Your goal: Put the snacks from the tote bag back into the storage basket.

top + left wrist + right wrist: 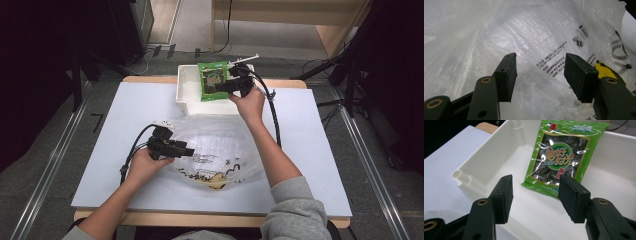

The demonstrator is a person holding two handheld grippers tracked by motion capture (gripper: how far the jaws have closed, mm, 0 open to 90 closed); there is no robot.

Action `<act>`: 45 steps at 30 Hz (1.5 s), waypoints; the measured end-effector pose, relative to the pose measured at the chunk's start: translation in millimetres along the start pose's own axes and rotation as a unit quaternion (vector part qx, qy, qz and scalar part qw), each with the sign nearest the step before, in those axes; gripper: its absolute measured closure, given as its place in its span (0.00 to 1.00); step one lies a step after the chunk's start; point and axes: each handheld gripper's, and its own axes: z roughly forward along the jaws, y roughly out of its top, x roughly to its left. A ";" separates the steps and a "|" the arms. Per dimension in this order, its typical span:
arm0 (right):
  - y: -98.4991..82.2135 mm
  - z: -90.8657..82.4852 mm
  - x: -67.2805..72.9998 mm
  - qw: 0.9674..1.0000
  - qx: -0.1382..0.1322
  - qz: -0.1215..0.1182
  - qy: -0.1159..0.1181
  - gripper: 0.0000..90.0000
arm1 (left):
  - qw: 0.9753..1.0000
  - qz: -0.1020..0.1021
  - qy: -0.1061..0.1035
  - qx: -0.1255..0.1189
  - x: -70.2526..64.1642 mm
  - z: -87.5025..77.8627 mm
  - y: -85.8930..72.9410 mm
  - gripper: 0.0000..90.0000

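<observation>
Right now the right gripper hangs wide and empty, with the seaweed packet just ahead of its jaws in the white bin, long axis running away. Nearer the person, the left gripper gapes wide against the plastic bag.

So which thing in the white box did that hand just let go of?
Look to the far edge of the table, where a white tub sits. Leaning against its back wall is a flat green packet with a dark window and orange lettering, the tub's one coloured thing.

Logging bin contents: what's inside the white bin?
One green snack packet lies in the white bin, propped against its far wall. Anything under the packet is covered.
</observation>
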 end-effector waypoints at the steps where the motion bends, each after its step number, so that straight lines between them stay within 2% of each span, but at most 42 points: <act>1: -2.0 -2.5 1.5 1.000 -0.003 -0.001 0.002 0.52 | 1.000 0.000 0.000 0.001 0.2 -0.2 -0.1 0.50; 4: -7.6 -8.9 6.4 1.000 -0.002 -0.003 0.009 0.51 | 1.000 0.000 0.002 0.001 0.4 -0.7 -0.4 0.50; 12: -17.9 -28.7 18.2 0.999 -0.006 -0.028 0.025 0.50 | 1.000 0.000 0.002 0.000 0.6 -0.3 -0.2 0.50; 16: -27.4 -38.6 22.7 0.999 -0.010 -0.026 0.037 0.49 | 1.000 0.000 0.003 0.001 0.1 -0.3 -0.3 0.50; 26: -59.2 -53.3 32.0 0.998 -0.007 -0.042 0.042 0.49 | 1.000 0.001 0.004 0.001 -0.3 -1.4 0.0 0.50; 32: -73.4 -61.4 34.0 0.998 0.003 -0.052 0.042 0.49 | 1.000 0.002 0.006 0.000 -1.2 -2.1 0.2 0.49; 37: -84.9 -69.3 36.4 0.997 0.000 -0.056 0.045 0.49 | 1.000 0.001 0.007 0.000 -0.6 -2.4 0.2 0.49; 40: -93.3 -72.8 40.0 0.997 -0.007 -0.068 0.028 0.49 | 1.000 0.001 0.008 -0.001 -0.5 -2.6 0.3 0.49; 45: -105.0 -75.7 44.8 0.997 -0.001 -0.070 0.034 0.49 | 1.000 0.004 0.009 -0.003 -1.5 -3.7 0.7 0.49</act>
